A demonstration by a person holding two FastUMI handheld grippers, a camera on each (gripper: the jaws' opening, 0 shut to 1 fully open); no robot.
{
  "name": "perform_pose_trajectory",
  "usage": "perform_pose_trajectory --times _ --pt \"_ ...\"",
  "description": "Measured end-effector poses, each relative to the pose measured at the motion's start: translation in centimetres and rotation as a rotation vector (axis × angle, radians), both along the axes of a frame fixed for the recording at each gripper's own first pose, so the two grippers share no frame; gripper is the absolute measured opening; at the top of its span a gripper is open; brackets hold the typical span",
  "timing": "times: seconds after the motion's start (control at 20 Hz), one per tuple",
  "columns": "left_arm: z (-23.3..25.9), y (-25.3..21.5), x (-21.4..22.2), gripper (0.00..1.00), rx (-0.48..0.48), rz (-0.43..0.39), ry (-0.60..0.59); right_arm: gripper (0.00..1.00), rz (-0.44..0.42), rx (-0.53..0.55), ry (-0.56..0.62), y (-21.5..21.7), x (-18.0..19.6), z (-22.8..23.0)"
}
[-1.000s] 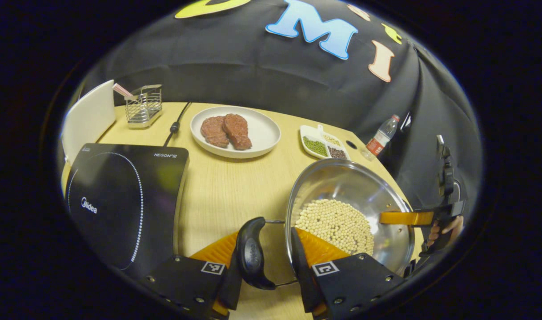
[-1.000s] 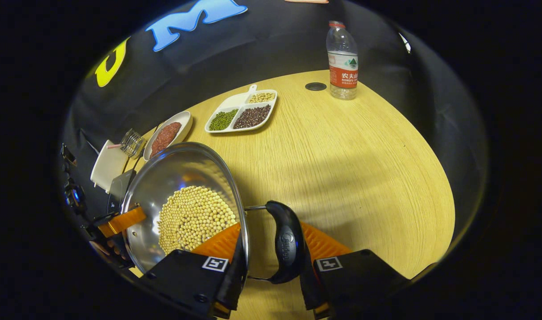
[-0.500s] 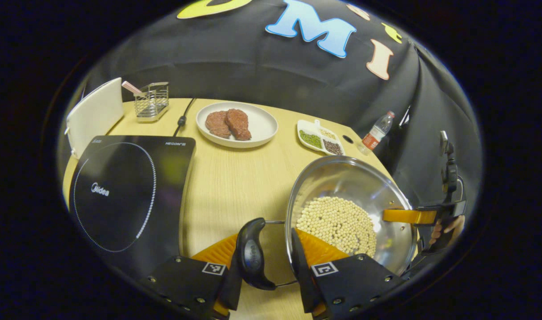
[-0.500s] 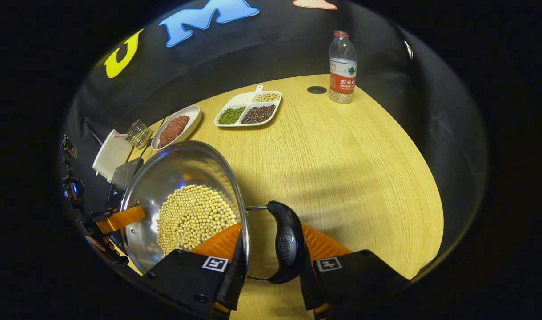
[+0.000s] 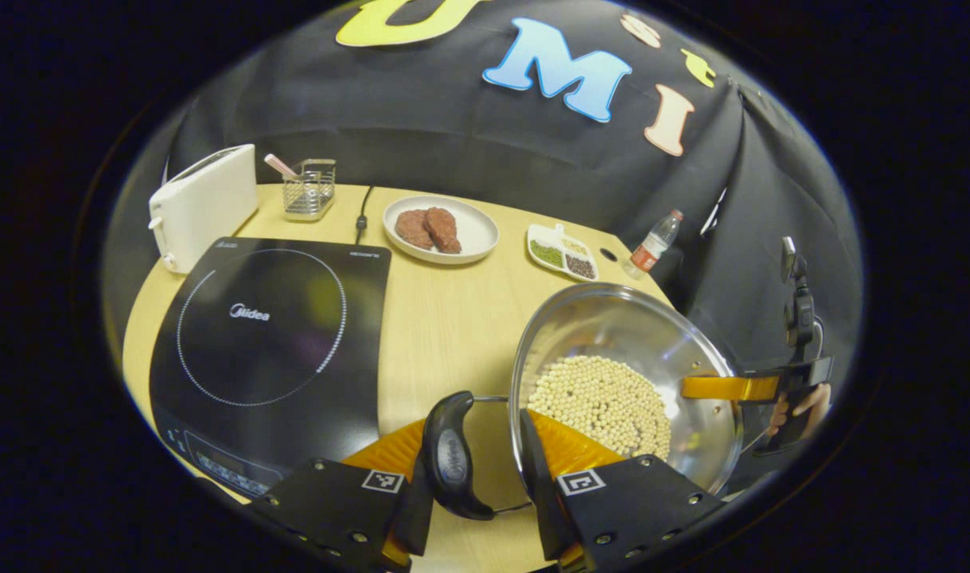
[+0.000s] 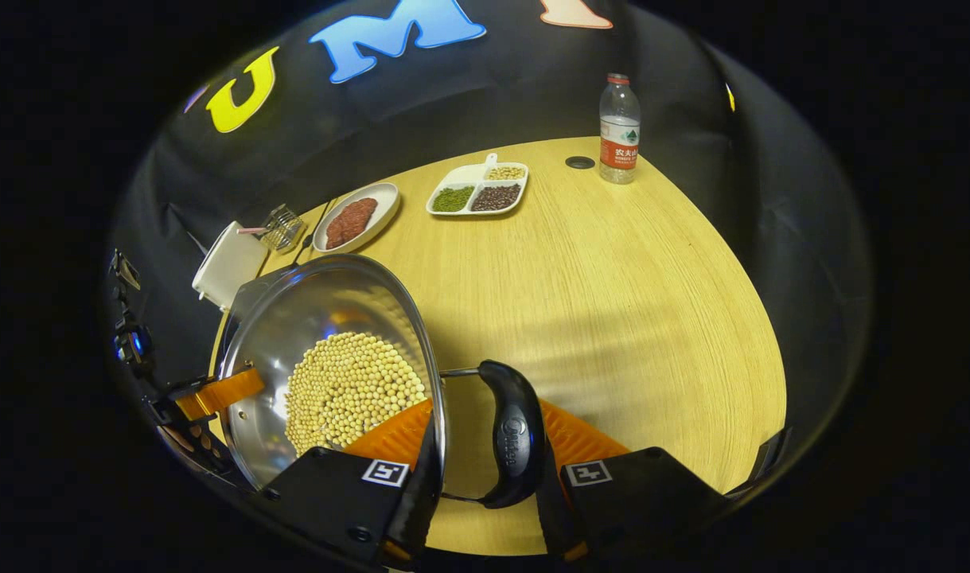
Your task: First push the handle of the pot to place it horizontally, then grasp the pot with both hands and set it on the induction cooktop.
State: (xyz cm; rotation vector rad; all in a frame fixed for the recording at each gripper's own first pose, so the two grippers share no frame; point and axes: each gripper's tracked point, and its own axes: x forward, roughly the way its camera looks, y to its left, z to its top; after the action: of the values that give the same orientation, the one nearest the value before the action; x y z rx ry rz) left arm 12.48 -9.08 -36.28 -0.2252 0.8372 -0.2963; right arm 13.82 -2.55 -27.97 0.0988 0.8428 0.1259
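A steel pot holding pale round beans hangs above the wooden table, to the right of the black induction cooktop. My left gripper is shut on the pot's black side handle, with the rim against its right finger. At the pot's far rim in this view is my right gripper, held by a hand. In the right gripper view my right gripper is shut on the other black handle of the pot. My left gripper holds the opposite side.
A white toaster and a wire rack stand behind the cooktop, where a black cable runs back. A plate with meat patties, a divided dish of beans and a water bottle line the far edge.
Both grippers have risen with the pot held between them. The table has dropped farther below, and the whole cooktop and the toaster have come into the left gripper view.
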Motion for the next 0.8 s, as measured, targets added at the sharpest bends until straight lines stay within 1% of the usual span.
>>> perform_pose_trajectory --times 0.05,0.1,0.2,0.25,0.3,0.35,0.4,0.45,0.75,0.8 --pt "0.4 0.5 -0.4 0.58 -0.005 0.004 0.0 0.55 0.003 0.0 -0.011 0.6 -0.3 0.4" --pt "0.8 1.3 -0.6 0.58 -0.009 0.012 -0.004 0.57 0.011 -0.004 -0.017 1.3 -0.5 0.9" --pt "1.4 2.7 -1.1 0.58 -0.019 0.021 -0.009 0.57 0.021 -0.009 -0.023 2.6 -0.9 1.6" --pt "1.7 3.6 -1.2 0.58 -0.024 0.027 -0.012 0.55 0.026 -0.01 -0.023 3.4 -1.1 1.8" --pt "2.1 4.4 -1.2 0.54 -0.027 0.032 -0.016 0.57 0.031 -0.01 -0.026 4.2 -1.1 2.1" --pt "2.3 5.3 -1.2 0.54 -0.028 0.036 -0.019 0.57 0.035 -0.013 -0.03 5.1 -1.1 2.4" --pt "2.5 6.3 -1.1 0.54 -0.028 0.04 -0.022 0.54 0.039 -0.017 -0.037 5.9 -1.0 2.6" --pt "2.7 7.2 -1.0 0.54 -0.029 0.043 -0.025 0.57 0.042 -0.019 -0.045 6.8 -0.8 2.7" --pt "3.6 13.0 0.7 0.54 -0.026 0.057 -0.047 0.57 0.061 -0.012 -0.05 12.3 0.4 3.2" --pt "3.7 13.8 1.0 0.58 -0.025 0.059 -0.051 0.57 0.062 -0.008 -0.049 13.2 0.7 3.2"
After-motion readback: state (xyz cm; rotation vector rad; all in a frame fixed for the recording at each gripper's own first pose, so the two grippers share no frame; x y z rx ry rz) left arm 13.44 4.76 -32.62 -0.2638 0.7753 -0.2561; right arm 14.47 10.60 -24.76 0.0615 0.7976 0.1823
